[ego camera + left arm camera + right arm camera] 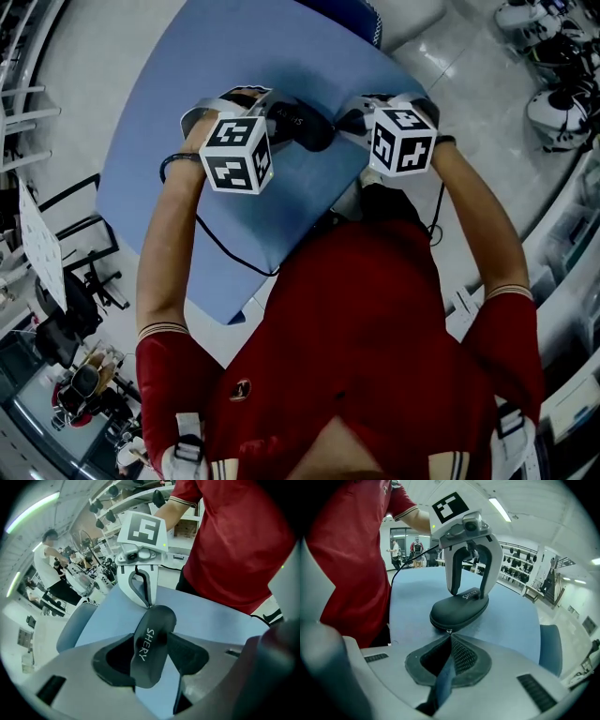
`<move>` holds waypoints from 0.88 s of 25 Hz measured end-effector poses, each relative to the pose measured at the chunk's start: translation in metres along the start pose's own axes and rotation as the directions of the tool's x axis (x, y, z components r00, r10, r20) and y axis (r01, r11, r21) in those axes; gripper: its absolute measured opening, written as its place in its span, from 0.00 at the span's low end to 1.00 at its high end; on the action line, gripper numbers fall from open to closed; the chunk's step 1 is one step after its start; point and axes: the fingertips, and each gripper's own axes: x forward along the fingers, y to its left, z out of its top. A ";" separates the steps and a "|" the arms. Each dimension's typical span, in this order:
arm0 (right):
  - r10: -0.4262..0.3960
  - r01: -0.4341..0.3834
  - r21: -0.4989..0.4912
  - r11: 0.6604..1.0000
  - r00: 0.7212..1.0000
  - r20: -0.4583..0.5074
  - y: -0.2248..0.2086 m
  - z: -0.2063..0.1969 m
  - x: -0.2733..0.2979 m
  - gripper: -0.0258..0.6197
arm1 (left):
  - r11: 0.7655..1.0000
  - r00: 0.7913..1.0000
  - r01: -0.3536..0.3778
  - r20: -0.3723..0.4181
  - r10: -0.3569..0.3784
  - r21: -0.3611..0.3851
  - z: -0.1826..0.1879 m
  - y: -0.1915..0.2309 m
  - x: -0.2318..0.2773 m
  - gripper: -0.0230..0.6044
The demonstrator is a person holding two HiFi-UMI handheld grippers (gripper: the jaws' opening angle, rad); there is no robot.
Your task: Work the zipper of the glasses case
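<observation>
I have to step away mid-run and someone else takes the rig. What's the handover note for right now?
Grippers: the left claw is clamped across the glasses case, holding it on the blue table. The right claw is shut on the zipper pull at the case's end.
Done: case steadied, pull pinched.
To do: the case looks closed, so draw the pull along the zipper.

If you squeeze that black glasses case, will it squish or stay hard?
Probably stays hard: the glasses case looks undented with the left gripper clamped across it. Its smooth rounded shell might slip or rock.
</observation>
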 end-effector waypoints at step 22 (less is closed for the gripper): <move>-0.084 0.089 0.245 0.966 0.996 -0.031 0.022 0.004 0.006 0.04 | 0.994 0.986 0.067 0.160 -0.053 -0.087 -0.008 0.004 0.004 0.36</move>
